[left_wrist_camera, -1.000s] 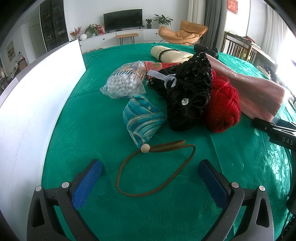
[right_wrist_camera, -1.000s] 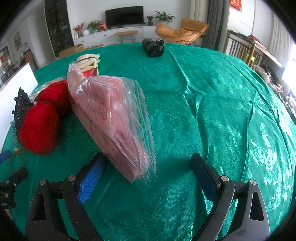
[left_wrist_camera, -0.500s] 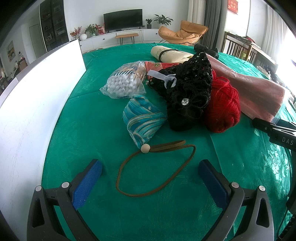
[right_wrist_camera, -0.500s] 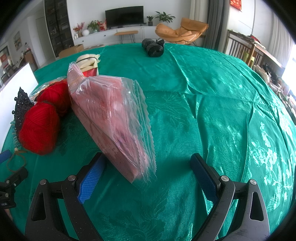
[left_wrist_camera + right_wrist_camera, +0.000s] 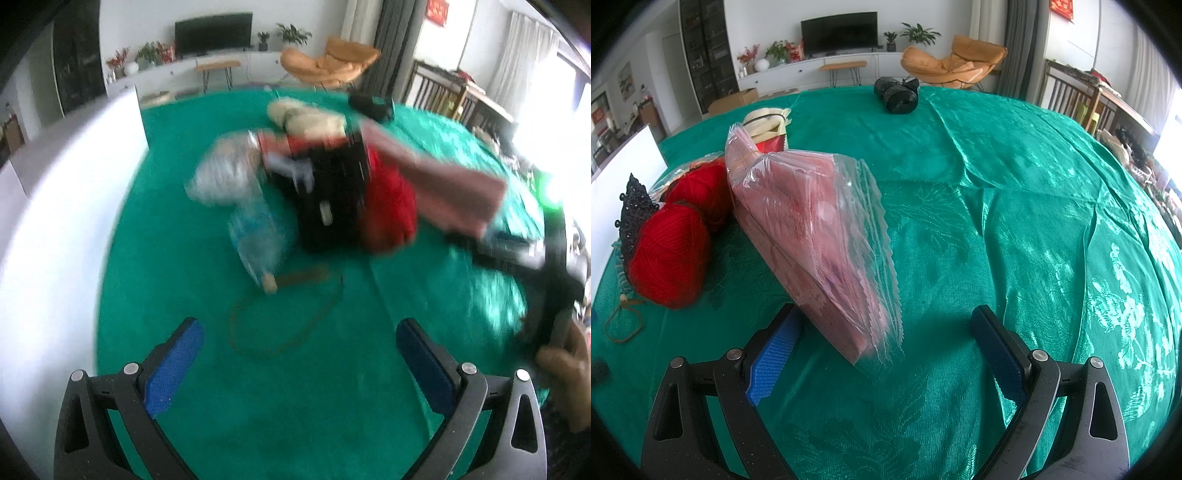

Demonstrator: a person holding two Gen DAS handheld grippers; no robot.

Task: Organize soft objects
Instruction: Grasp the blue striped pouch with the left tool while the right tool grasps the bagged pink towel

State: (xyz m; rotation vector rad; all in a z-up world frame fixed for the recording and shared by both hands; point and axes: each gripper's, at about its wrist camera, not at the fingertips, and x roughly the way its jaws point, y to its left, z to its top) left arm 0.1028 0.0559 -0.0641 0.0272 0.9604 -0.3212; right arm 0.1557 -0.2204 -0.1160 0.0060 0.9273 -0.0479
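Observation:
A pile of soft things lies on the green tablecloth (image 5: 280,402): a blue striped pouch (image 5: 258,240) with a brown cord loop (image 5: 288,314), a black beaded piece (image 5: 332,199), red yarn (image 5: 388,206), a bag of white beads (image 5: 225,177), a pink packet stack (image 5: 450,184) and a cream roll (image 5: 306,118). My left gripper (image 5: 299,354) is open and empty, short of the cord; its view is blurred. My right gripper (image 5: 886,343) is open, its fingers either side of the near end of the pink packet stack (image 5: 812,229), beside the red yarn (image 5: 672,251).
A white board (image 5: 55,221) stands along the left side of the table. A black roll (image 5: 897,96) lies at the far edge. The right gripper's body and a hand (image 5: 557,295) show at the right of the left wrist view.
The left gripper has pulled back and up, so its view is now blurred and the pile looks farther off. The right gripper has not moved.

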